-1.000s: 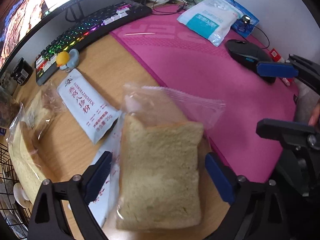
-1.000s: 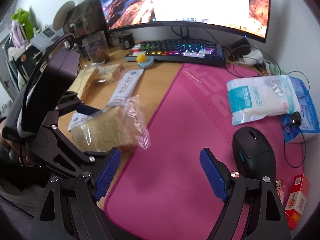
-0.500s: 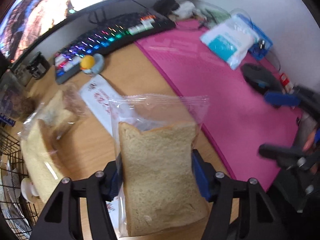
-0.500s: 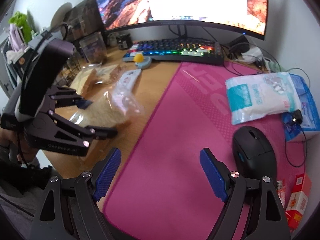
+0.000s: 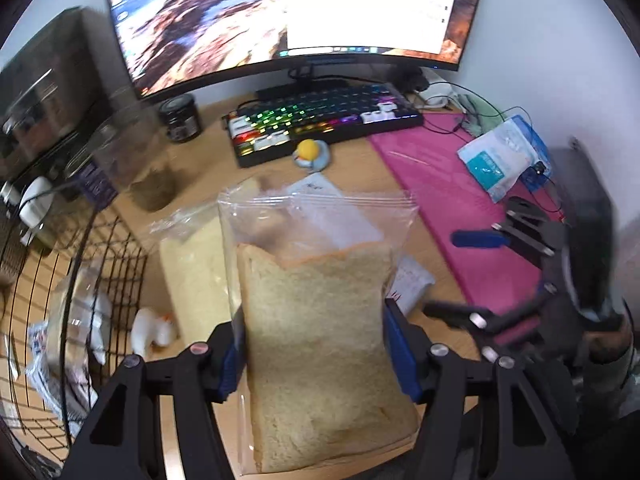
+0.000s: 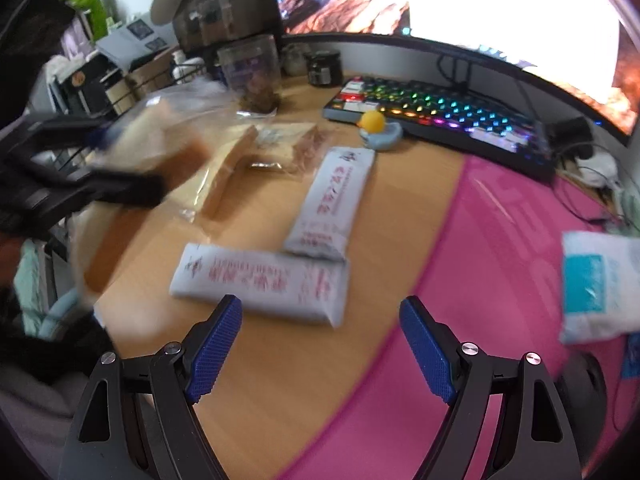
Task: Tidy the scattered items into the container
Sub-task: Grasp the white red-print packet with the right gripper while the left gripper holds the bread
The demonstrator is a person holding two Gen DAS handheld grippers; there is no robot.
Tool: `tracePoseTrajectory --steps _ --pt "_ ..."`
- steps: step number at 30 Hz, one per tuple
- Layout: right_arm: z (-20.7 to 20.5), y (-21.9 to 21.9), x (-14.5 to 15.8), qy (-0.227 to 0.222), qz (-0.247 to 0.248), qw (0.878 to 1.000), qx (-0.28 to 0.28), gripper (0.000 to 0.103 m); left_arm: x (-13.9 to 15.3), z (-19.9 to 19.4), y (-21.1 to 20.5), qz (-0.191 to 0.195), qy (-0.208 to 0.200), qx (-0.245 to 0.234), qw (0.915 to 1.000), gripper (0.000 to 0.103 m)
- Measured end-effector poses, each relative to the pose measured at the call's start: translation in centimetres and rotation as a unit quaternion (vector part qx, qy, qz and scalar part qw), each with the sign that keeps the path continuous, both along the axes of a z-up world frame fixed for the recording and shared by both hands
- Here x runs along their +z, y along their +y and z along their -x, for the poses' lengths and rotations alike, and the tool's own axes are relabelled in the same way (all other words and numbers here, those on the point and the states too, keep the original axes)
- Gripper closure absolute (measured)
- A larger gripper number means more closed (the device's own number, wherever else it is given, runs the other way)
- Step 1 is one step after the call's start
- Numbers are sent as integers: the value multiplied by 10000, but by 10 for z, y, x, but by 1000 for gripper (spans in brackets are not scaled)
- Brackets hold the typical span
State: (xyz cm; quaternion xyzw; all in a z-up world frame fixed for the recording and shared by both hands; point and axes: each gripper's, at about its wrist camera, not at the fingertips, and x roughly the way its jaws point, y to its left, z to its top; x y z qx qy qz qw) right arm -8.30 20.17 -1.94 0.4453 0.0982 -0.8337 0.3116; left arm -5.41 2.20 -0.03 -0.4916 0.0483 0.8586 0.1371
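The left gripper (image 5: 316,356) has lifted the clear-bagged slice of tan bread (image 5: 320,344) off the counter, jaws clamped on it. Next comes the black wire basket (image 5: 108,248). The right gripper (image 6: 320,340) hovers, jaws wide and empty.

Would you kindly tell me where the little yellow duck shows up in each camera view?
Left wrist: the duck sits upper centre, just in front of the keyboard.
Right wrist: the duck sits upper centre, at the keyboard's left end.
Shared landmark: the keyboard.
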Motion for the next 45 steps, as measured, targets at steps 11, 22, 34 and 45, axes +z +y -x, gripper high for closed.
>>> tracePoseTrajectory --steps 11,22,34,45 --pt "73 -57 -32 -151 -666 9971 -323 25 -20 15 -30 -183 -231 306 9991 35" --pt "69 -69 -29 -61 -968 9953 46 60 -36 31 -39 -275 -383 566 9973 35" --pt "29 -51 23 330 -727 9968 -39 79 -21 30 -40 -373 -141 625 9972 35" --pt "32 -37 2 -177 -381 9978 -507 41 -29 26 -36 -394 -232 544 9975 35"
